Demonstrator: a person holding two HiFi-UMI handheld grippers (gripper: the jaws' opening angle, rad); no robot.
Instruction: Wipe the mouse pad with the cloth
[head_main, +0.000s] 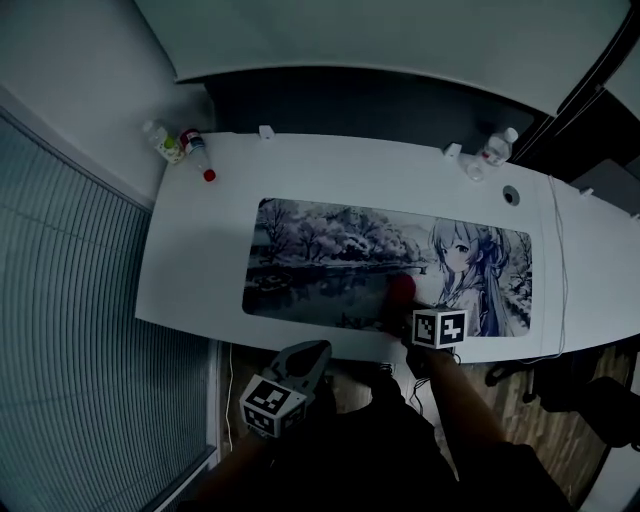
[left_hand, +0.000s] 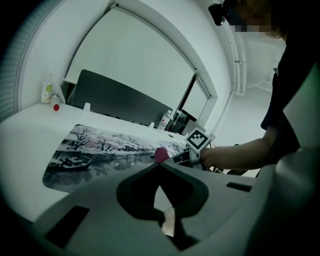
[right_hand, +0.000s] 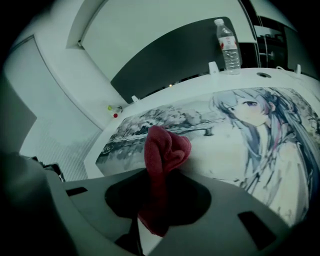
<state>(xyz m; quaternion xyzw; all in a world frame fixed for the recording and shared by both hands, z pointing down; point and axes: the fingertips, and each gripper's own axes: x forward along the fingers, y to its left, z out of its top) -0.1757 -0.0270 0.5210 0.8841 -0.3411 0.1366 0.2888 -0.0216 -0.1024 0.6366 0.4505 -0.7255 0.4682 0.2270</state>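
In the head view, a long mouse pad (head_main: 330, 262) printed with a wintry lake scene and a drawn girl is lying across the middle of the frame on a white desk (head_main: 200, 250), its long axis running left to right. The right gripper (head_main: 420, 314) is reaching in from the lower middle and holding a red cloth (head_main: 402, 289) over the pad's near edge, a little right of centre. The left gripper (head_main: 312, 358) is hanging off the desk at the lower left, apart from the pad. Two small bottles (head_main: 183, 146) are standing at the upper left corner of the desk and a water bottle (head_main: 495, 148) at the upper right. In the left gripper view, the jaws are meeting at their tips with nothing between them, and the pad is stretching away in the middle left with the cloth showing just past the jaw tips. In the right gripper view, the jaws are clamping the cloth, whose bunched end is sticking out ahead of them and seems to be resting on the pad, though contact is hard to confirm. The drawn girl is filling the right of that frame and the lake scene is running toward the upper left. So the right hand is clearly the nearer one, and most of the pad is lying to the cloth's left and beyond it, which suggests sweeping along the long axis.
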